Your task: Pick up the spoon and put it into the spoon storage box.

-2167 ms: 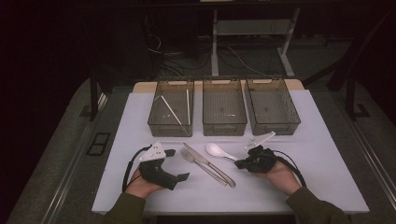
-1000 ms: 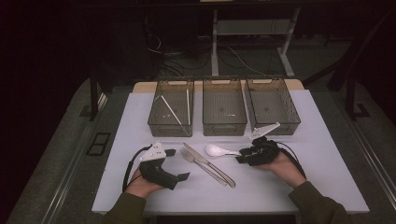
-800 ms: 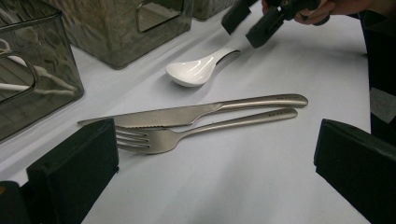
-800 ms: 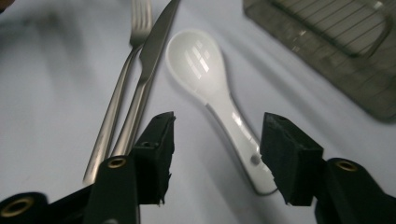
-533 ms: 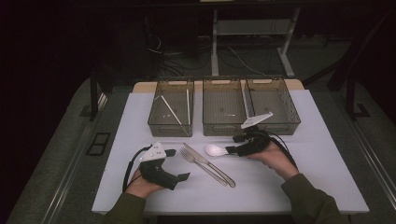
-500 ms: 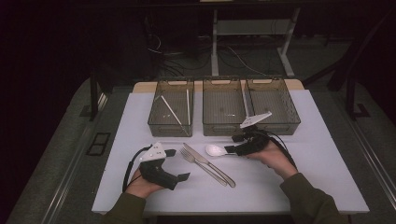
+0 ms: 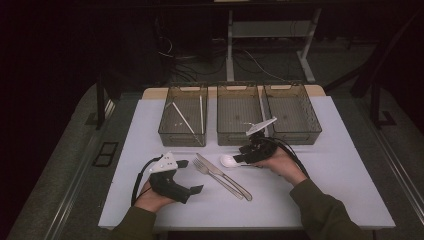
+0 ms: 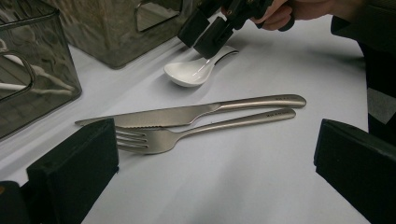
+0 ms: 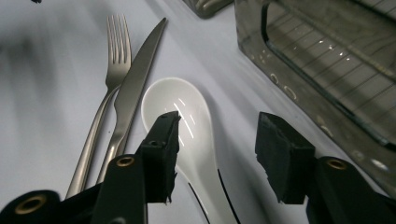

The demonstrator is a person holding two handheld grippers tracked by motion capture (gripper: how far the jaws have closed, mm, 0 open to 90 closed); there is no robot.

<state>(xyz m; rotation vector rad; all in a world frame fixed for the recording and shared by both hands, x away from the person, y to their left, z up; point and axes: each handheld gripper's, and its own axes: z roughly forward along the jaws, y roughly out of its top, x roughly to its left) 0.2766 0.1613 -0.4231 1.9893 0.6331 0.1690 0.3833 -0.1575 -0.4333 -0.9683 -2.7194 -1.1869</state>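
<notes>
A white table [image 7: 345,165] bears three clear bins [image 7: 239,112], seen whole from the high view. Near the middle bin lie one knife [image 8: 187,113], one fork [image 8: 154,138] and one white spoon [image 9: 187,122]. The right gripper [image 9: 215,140], jaws just closing, straddles the spoon's handle without pressing it; the left gripper [image 8: 210,163] gapes, holding nothing.

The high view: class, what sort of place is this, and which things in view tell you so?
Probably a lab recording bench, not a kitchen: a white table in a dark room, three clear bins in a row, cables on the floor behind, and a hand-held gripper over a spoon.
</notes>
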